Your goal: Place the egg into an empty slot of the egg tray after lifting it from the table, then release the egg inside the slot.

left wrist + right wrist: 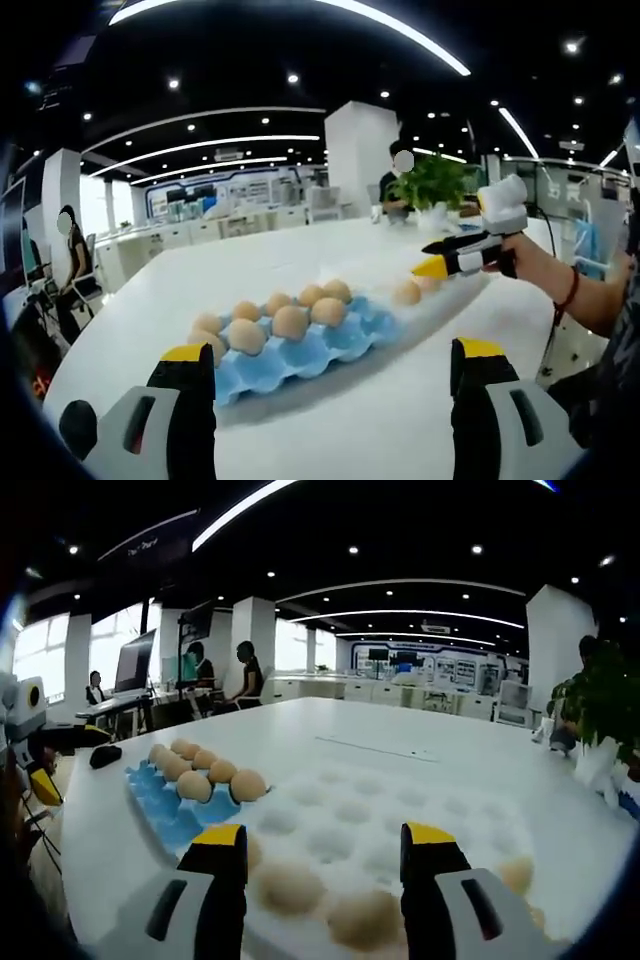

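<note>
A blue egg tray point(300, 350) lies mid-table with several brown eggs point(290, 321) in its far slots; its near slots are bare. My left gripper point(333, 350) hangs open above the tray's near edge, holding nothing. Two loose eggs point(406, 292) rest just right of the tray. The right gripper point(432, 267), held by a hand, points at them. In the right gripper view my right gripper point(326, 833) is open, with a loose egg point(290, 885) low between its jaws and ungripped. The blue tray point(160, 805) lies to the left.
A white dimpled sheet point(350, 805) spreads beyond the right gripper, with more loose eggs point(515, 872) on it. A potted plant point(435, 185) stands at the table's far end. People sit at desks point(200, 670) beyond the table. The left gripper point(40, 770) shows at the far left.
</note>
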Demonstrator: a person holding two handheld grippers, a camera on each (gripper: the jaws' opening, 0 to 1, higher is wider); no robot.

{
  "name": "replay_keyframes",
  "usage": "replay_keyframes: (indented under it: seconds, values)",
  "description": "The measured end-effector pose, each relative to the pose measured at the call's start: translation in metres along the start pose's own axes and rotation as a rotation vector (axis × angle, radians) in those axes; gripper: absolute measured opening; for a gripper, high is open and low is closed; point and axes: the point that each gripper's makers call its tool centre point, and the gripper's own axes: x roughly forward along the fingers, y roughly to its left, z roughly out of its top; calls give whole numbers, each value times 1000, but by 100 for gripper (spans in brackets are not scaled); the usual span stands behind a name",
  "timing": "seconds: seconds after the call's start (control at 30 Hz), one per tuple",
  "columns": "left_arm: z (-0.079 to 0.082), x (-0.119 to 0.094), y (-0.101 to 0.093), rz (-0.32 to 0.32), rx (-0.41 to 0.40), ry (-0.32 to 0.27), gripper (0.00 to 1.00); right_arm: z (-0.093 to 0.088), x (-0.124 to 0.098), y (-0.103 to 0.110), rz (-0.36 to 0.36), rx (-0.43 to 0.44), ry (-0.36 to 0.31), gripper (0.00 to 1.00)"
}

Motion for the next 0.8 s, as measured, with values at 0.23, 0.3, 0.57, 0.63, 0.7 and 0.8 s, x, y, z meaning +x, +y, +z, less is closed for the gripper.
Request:
replay_keyframes:
  seconds: [0.23,0.3,0.57,0.63,0.7,0.8]
  values:
    - [0,1,-3,-7,1,2,100,-3,-8,-14,-30,9,1,64]
    - [0,2,-4,-9,0,4,100,-3,-11,-19,-33,36,-5,64]
    - [-2,4,-8,-14,3,11,100,-6,-24,-41,-78,48,-3,64]
    - [-1,4,-8,-16,4,8,100,-7,-27,-44,-86,51,-3,64]
    - [0,5,-10,-17,2,5,100,-7,-30,-50,-95,55,0,64]
    - [-1,8,-11,-17,5,11,100,-8,-33,-58,-114,54,-1,64]
